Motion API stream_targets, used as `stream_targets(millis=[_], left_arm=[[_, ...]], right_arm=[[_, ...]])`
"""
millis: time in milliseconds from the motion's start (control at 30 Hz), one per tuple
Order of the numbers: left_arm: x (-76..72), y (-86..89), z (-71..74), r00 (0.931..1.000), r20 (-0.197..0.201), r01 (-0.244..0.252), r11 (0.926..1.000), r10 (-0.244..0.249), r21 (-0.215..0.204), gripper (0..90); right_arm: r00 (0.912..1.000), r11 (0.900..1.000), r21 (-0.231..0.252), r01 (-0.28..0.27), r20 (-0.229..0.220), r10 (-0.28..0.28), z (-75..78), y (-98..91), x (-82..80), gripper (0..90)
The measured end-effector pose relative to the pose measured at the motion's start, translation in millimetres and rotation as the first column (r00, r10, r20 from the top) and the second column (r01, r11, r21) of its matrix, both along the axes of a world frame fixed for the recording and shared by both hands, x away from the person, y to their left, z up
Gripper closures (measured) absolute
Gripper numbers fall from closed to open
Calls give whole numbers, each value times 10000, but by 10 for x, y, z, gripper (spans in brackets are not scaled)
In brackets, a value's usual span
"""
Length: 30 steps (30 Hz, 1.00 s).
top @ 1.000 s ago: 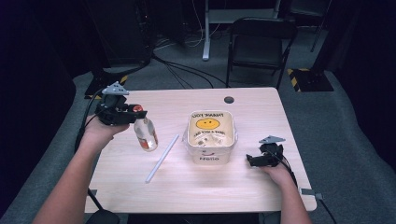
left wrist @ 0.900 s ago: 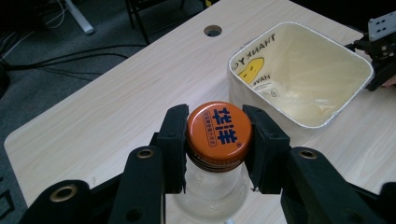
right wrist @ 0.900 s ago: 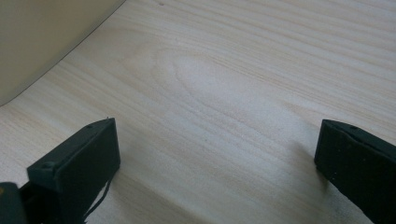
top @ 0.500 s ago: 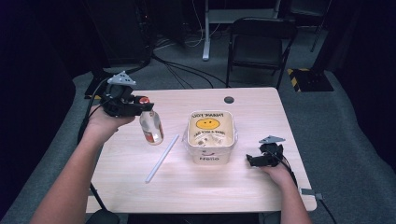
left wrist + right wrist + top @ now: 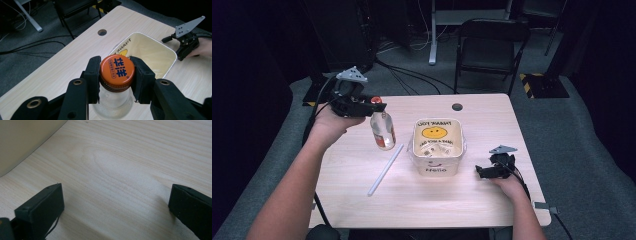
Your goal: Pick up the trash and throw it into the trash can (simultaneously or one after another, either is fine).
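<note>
Right gripper rested on the pale wood-grain table near its right edge, just beside the tub; in the right gripper view the jaws stood spread wide with bare laminate between them. The white straw, a thin straight tube, lay diagonally on the surface left of the tub, apart from everything else. The tub, a rounded-square translucent plastic container with a yellow smiley print, sat at the table's middle, mouth open. The bottle, clear glass or plastic with a ribbed neck and a round orange screw cap printed with blue characters, hung upright above the left half of the surface, between the left edge and the tub. Left gripper pinched it at the cap, black flat pads pressed on either side. Open tabletop lay along the near edge and far right corner. A round cable hole sat near the far edge. A black folding chair stood beyond the table.
</note>
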State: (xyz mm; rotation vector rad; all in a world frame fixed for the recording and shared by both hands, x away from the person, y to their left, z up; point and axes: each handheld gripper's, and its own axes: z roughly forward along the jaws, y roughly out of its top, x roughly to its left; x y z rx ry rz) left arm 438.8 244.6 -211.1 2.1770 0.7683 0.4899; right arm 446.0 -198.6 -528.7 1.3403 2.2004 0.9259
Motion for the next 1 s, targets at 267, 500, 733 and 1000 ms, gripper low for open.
stream_targets(millis=[267, 500, 733, 1000], left_arm=[[48, -144, 91, 9998, 52, 185, 9998, -185, 5, 627], [83, -242, 161, 9994, 79, 332, 9994, -331, -91, 627], [123, -359, 228, 9990, 138, 415, 9991, -414, -93, 627], [173, -495, 271, 9982, 149, 582, 9982, -580, -148, 627]], right_arm=[[10000, 10000, 13, -7, -8, 7, 0, 2, 0, 0], [10000, 10000, 6, -13, -12, 13, 0, 2, 1, 0], [10000, 10000, -11, -53, -22, 53, 1, 1, 4, 0], [10000, 10000, -18, -51, -30, 51, 3, 2, 6, 0]])
